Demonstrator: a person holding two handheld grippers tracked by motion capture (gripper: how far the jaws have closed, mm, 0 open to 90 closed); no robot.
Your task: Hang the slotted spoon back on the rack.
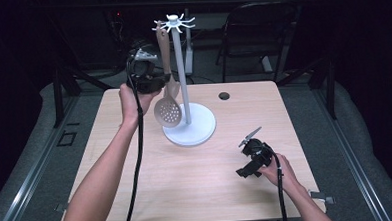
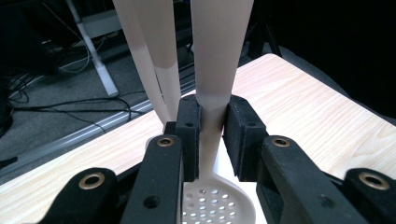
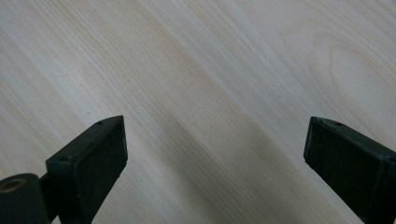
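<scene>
On the stand, left tool grips skimmer.

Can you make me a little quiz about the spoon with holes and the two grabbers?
1. True or false: the left gripper is shut on the handle of the slotted spoon.
2. What stands on the wooden table right beside the spoon's head? A) a white stand B) a red cup C) a book
3. Are the right gripper jaws open or shut?

Key
1. True; its pads press the handle from both sides.
2. A, the white stand with hooks on top.
3. Open, with bare table between them.
</scene>
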